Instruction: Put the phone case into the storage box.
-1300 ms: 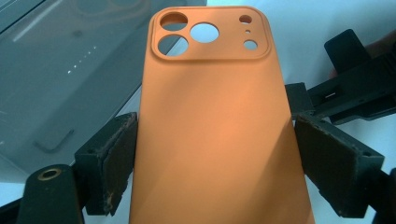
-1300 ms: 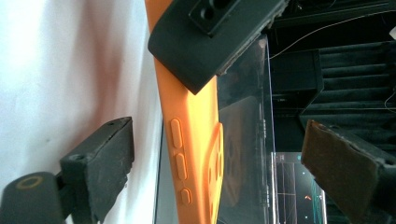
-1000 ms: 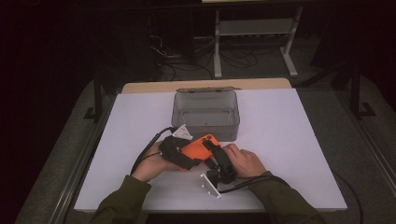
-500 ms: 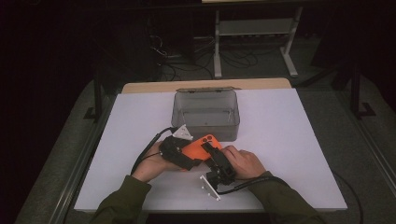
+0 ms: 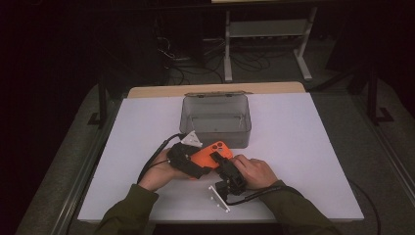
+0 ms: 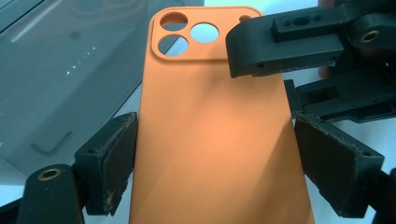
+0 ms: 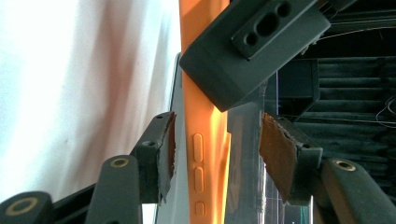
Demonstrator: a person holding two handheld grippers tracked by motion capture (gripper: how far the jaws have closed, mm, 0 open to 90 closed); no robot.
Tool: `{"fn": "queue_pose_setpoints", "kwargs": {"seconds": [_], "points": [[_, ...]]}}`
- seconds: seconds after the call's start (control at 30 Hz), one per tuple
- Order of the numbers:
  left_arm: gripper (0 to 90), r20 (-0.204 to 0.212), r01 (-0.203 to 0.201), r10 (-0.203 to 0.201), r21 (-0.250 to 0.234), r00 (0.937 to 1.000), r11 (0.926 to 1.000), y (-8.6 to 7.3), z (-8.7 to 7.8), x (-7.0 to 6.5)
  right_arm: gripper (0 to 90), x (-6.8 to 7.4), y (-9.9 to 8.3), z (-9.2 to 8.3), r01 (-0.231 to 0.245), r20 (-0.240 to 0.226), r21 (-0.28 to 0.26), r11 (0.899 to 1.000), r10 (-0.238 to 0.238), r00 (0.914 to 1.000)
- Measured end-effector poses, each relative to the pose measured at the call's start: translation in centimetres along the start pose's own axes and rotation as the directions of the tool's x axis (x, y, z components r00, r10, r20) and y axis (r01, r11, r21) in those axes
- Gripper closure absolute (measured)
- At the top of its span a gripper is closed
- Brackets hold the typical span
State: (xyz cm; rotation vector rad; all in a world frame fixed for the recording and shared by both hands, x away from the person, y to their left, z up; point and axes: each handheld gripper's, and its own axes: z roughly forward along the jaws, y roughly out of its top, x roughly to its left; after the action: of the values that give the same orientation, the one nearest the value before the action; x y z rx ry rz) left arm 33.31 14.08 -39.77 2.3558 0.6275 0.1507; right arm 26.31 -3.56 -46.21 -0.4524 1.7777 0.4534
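Observation:
An orange phone case with open camera holes is held just above the white table, in front of the clear box. My left gripper is shut on the orange phone case, one pad on each long edge. My right gripper comes from the right and straddles the button edge of the case. Its jaws have just been closing. The left pad lies close to the case and the right pad stands apart from it. One of the right gripper's fingers lies over the case's top corner.
A clear plastic box with its lid off stands behind the hands, mid-table. A cable loops out from the left gripper. Both sleeves enter at the table's front edge. White tabletop stretches to the left and right.

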Motion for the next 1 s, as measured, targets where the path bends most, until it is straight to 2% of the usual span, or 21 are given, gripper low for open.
{"fn": "queue_pose_setpoints", "kwargs": {"seconds": [0.47,1.0], "points": [[16.0,0.001,0.004,-0.004,-0.001,1.0,1.0,0.01,0.01,0.0,56.2,0.07,0.28,-0.14,0.018,0.007,-0.01,1.0,-0.018,0.9998],[15.9,0.001,0.006,-0.006,-0.001,1.0,1.0,0.0,-0.05,0.05,71.5,0.23,0.46,-0.21,0.021,-0.023,-0.005,1.0,-0.021,0.9995]]}}
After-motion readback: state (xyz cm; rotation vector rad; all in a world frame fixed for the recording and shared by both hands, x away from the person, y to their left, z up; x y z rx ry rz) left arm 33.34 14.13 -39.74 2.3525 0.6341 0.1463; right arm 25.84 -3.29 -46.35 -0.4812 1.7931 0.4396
